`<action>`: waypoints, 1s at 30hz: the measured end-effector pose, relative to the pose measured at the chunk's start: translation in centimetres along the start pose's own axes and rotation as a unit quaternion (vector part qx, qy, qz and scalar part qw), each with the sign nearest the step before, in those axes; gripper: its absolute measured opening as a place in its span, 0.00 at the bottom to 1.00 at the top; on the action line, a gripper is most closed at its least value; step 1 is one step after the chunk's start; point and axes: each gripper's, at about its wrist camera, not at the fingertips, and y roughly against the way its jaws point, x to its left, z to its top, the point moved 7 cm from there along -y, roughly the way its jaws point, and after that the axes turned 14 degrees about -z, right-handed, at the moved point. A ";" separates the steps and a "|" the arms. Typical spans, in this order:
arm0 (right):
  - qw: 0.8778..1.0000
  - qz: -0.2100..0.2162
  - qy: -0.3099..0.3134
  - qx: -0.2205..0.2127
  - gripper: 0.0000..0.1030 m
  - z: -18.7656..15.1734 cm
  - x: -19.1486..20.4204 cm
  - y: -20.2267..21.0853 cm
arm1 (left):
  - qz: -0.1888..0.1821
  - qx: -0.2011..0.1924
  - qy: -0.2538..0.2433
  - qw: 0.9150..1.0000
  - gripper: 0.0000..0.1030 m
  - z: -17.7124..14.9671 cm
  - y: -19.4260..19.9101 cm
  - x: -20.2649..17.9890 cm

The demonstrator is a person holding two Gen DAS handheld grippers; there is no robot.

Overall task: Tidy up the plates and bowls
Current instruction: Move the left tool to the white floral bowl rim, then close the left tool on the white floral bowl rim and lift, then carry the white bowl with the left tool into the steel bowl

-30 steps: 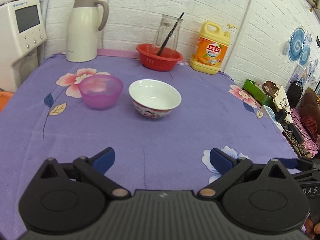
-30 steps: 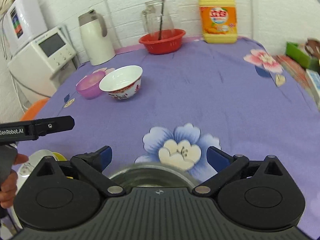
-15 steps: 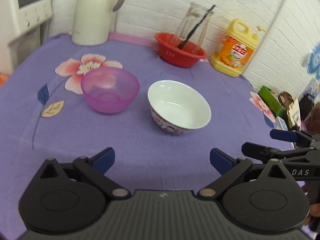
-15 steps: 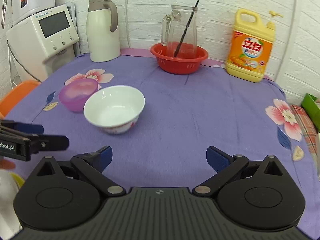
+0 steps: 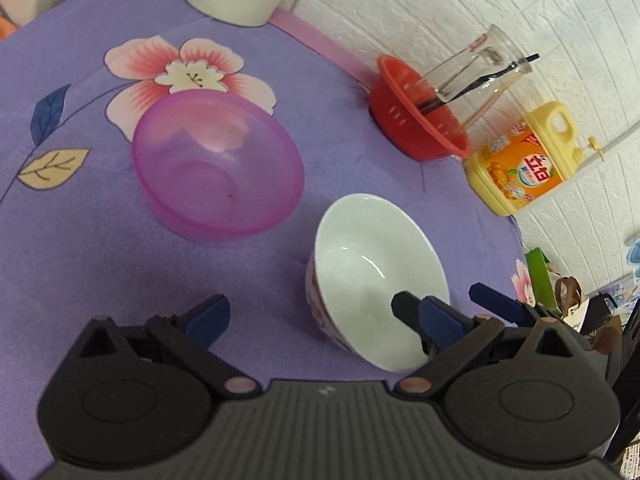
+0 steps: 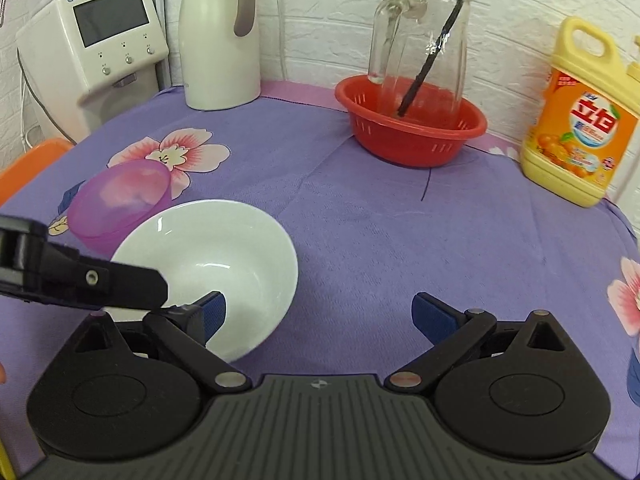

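Note:
A white bowl (image 5: 376, 268) with a red pattern outside stands on the purple flowered tablecloth; it also shows in the right wrist view (image 6: 216, 256). A translucent pink bowl (image 5: 218, 168) stands to its left, also in the right wrist view (image 6: 120, 200). My left gripper (image 5: 320, 316) is open, low over the cloth just before the white bowl. My right gripper (image 6: 318, 310) is open, its left finger over the white bowl's near rim. The right gripper's fingers (image 5: 424, 312) show at the bowl in the left wrist view.
A red basket (image 6: 412, 128) holding a glass pitcher (image 6: 420, 40) stands at the back. A yellow detergent bottle (image 6: 580, 120), a white thermos jug (image 6: 220, 36) and a water dispenser (image 6: 96, 40) stand along the wall. Clutter lies off the table's right edge (image 5: 568, 292).
Both grippers have moved forward and down toward the two bowls. The right gripper's left finger now reaches the white bowl's rim; the left gripper has tilted and come close to both bowls.

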 end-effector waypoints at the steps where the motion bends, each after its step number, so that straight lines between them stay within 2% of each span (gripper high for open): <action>1: 1.000 0.007 0.001 0.000 1.00 0.1 0.0 -0.5 | 0.004 -0.006 0.000 1.000 0.97 0.1 0.0 0.1; 7: 0.999 0.046 -0.002 0.007 1.00 0.2 0.6 -2.6 | 0.020 -0.023 -0.019 0.999 0.93 0.8 -0.9 -0.2; 9: 0.998 0.055 0.004 0.008 1.00 0.0 1.1 -2.9 | 0.004 -0.018 -0.012 1.000 0.80 0.9 -1.6 -0.2; 10: 0.998 0.062 0.004 0.006 1.00 -0.1 1.4 -2.9 | -0.001 -0.025 -0.011 1.000 0.77 1.0 -1.8 -0.2; 12: 0.997 0.076 -0.001 0.004 1.00 -0.1 1.9 -2.8 | -0.009 -0.028 -0.014 0.999 0.55 1.1 -2.3 -0.4; 15: 0.995 0.098 0.008 0.009 1.00 -0.2 2.9 -1.9 | -0.015 -0.019 -0.010 1.000 0.44 0.9 -2.9 -0.7; 18: 0.991 0.131 0.005 0.027 1.00 -0.6 3.9 -0.6 | -0.018 -0.008 -0.013 1.000 0.43 0.0 -2.6 -1.0; 21: 0.994 0.106 0.028 0.023 1.00 -1.0 4.7 0.7 | -0.022 0.002 -0.009 1.000 0.43 -0.9 -2.0 -1.2; 30: 0.995 0.092 0.033 0.033 1.00 -1.8 5.3 4.4 | -0.027 0.010 -0.015 0.999 0.43 -2.9 0.9 -2.5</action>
